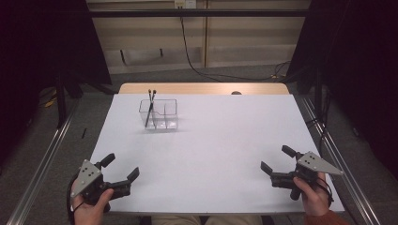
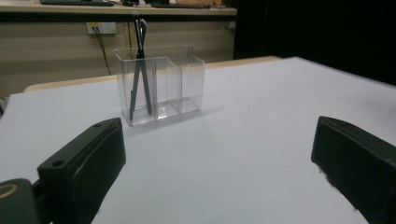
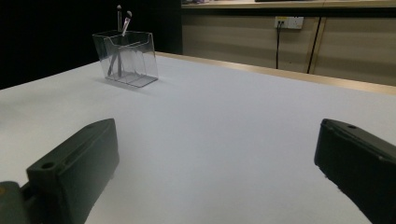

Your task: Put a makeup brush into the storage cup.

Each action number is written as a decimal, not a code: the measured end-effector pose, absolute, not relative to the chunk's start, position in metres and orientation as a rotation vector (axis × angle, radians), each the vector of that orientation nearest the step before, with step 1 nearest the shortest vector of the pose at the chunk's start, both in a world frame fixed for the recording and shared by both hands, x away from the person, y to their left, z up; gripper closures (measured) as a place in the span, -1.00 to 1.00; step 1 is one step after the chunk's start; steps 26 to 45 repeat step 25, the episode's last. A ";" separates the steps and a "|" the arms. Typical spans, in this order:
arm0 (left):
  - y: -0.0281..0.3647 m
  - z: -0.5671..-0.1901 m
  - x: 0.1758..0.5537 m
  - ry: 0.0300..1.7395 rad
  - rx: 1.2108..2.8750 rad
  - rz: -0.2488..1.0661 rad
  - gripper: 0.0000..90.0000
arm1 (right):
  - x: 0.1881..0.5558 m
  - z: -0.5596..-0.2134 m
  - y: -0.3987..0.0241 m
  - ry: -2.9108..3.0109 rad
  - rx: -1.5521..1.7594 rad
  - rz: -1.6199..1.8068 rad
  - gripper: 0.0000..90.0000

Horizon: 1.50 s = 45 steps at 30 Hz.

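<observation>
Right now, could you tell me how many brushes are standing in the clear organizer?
2. Both brushes stand in the clear organizer, in its end compartment, on the left in the high view. One leans, crossing the other near the top. The remaining compartments look empty.

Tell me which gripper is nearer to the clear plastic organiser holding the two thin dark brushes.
Left. The left gripper sits at the near left edge, almost straight below the clear plastic organiser. The right gripper is at the near right corner, well across the table.
</observation>
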<state>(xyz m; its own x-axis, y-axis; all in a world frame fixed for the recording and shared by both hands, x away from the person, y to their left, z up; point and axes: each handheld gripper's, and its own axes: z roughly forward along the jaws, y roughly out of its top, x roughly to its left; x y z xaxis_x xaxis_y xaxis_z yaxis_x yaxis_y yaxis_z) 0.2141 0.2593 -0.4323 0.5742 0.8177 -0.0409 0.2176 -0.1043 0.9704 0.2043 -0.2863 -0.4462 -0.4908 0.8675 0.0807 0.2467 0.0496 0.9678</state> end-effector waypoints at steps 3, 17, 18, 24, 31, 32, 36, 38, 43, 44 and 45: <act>0.262 -0.430 0.214 0.891 1.605 0.629 -0.93 | 0.203 -0.447 -0.286 1.788 1.120 1.463 -1.00; 0.268 -0.436 0.210 0.919 1.600 0.639 -0.94 | 0.199 -0.448 -0.294 1.776 1.118 1.467 -1.00; 0.268 -0.436 0.210 0.922 1.600 0.633 -0.93 | 0.199 -0.448 -0.294 1.776 1.115 1.467 -1.00; 0.267 -0.436 0.211 0.922 1.598 0.617 -0.93 | 0.200 -0.449 -0.293 1.784 1.116 1.468 -1.00; 0.267 -0.435 0.211 0.920 1.599 0.616 -0.94 | 0.200 -0.449 -0.293 1.787 1.122 1.467 -1.00; 0.267 -0.435 0.211 0.920 1.599 0.616 -0.94 | 0.200 -0.449 -0.293 1.787 1.122 1.467 -1.00; 0.267 -0.435 0.211 0.920 1.599 0.616 -0.94 | 0.200 -0.449 -0.293 1.787 1.122 1.467 -1.00; 0.267 -0.435 0.211 0.920 1.599 0.616 -0.94 | 0.200 -0.449 -0.293 1.787 1.122 1.467 -1.00; 0.267 -0.435 0.211 0.920 1.599 0.616 -0.94 | 0.200 -0.449 -0.293 1.787 1.122 1.467 -1.00; 0.267 -0.435 0.211 0.920 1.599 0.616 -0.94 | 0.200 -0.449 -0.293 1.787 1.122 1.467 -1.00; 0.267 -0.435 0.211 0.920 1.599 0.616 -0.94 | 0.200 -0.449 -0.293 1.787 1.122 1.467 -1.00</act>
